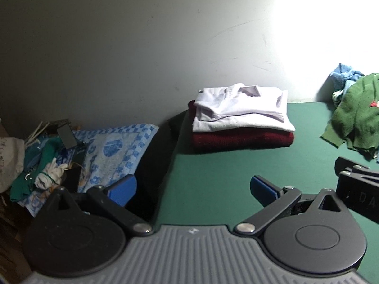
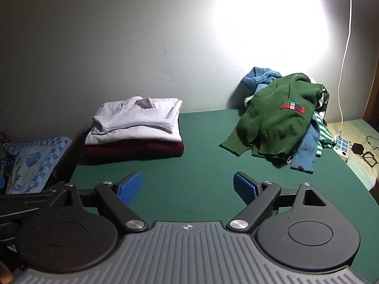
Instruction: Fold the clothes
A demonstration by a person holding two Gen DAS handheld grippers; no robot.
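A smooth green felt-like surface (image 2: 194, 165) carries the clothes, its far edge running along a scuffed pale wall (image 2: 118, 35). At the far left corner sits a squared stack: a pale lilac collared shirt (image 2: 135, 120), soft and slightly pilled, folded flat on a thick dark red knit (image 2: 135, 150) whose edges line up beneath it. Toward the far right edge lies a loose heap, topped by a green ribbed-hem sweater (image 2: 277, 118) with a small red plaid patch (one sleeve trails out onto the surface), over a blue knit (image 2: 305, 151) with a frayed, wavy hem and a green-and-white striped piece (image 2: 325, 132).

The right gripper (image 2: 187, 189) has its jaws spread wide, ridged blue pads facing each other with only bare surface between them. The left gripper (image 1: 193, 190) is likewise wide apart and holds nothing, hovering over the near left edge.

Off the left edge lies a blue-and-white patterned towel (image 1: 113, 151); off the right, a white power strip (image 2: 341, 145).
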